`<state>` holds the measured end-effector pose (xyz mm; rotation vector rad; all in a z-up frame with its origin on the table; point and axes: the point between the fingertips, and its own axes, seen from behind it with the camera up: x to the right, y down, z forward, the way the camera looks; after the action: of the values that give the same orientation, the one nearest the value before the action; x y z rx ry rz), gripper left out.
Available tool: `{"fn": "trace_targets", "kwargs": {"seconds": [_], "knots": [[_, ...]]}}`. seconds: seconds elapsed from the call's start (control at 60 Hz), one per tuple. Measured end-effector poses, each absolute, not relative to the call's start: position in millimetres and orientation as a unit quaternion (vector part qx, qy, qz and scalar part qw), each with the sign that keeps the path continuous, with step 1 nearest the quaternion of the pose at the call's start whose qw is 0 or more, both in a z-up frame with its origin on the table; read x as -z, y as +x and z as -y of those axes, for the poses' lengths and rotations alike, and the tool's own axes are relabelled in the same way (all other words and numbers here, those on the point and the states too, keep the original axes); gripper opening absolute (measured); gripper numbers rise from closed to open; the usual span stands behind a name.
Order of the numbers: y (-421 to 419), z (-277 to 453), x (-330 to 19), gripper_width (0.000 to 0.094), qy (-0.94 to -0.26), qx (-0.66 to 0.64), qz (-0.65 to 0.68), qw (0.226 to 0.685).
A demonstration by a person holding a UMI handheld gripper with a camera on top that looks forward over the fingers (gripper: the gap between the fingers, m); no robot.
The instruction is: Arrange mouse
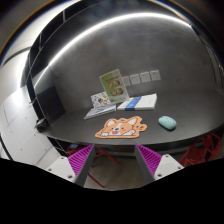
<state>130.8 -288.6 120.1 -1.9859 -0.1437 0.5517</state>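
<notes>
A pale teal mouse point(167, 122) lies on the dark round table point(70, 115), just right of an orange cartoon-shaped mouse mat point(122, 127). My gripper point(113, 160) is held back from the table's near edge, well short of both. Its two fingers, with purple pads point(80, 157), stand wide apart with nothing between them; the mat lies beyond them and the mouse beyond and to the right.
Behind the mat lie a blue-and-white booklet point(138, 102), a small picture book point(101, 99), an upright green card point(110, 81) and a row of small cards point(142, 77). A dark chair point(45, 97) stands at the left. Red table legs point(108, 172) show below the edge.
</notes>
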Motion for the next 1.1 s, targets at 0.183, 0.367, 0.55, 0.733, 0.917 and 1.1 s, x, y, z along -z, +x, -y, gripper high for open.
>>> {"fn": "trace_targets", "kwargs": {"seconds": [0.183,0.367,0.55,0.733,0.917,1.1], "knots": [[174,261,-92,0.0830,-0.840,-0.180,0.037,0.511],[255,197,-55,0.0832,-0.846,-0.075,0.006,0.528],[314,112,-15,0.0826,-0.840,0.007,-0.005,0.542],[319,57,11,0.0823,-0.842,0.003,-0.006,0.540],[338,27,12,0.0815,-0.845,0.005,-0.034,0.533],[342,12,11,0.0606,-0.847,0.004,-0.036,0.531]]}}
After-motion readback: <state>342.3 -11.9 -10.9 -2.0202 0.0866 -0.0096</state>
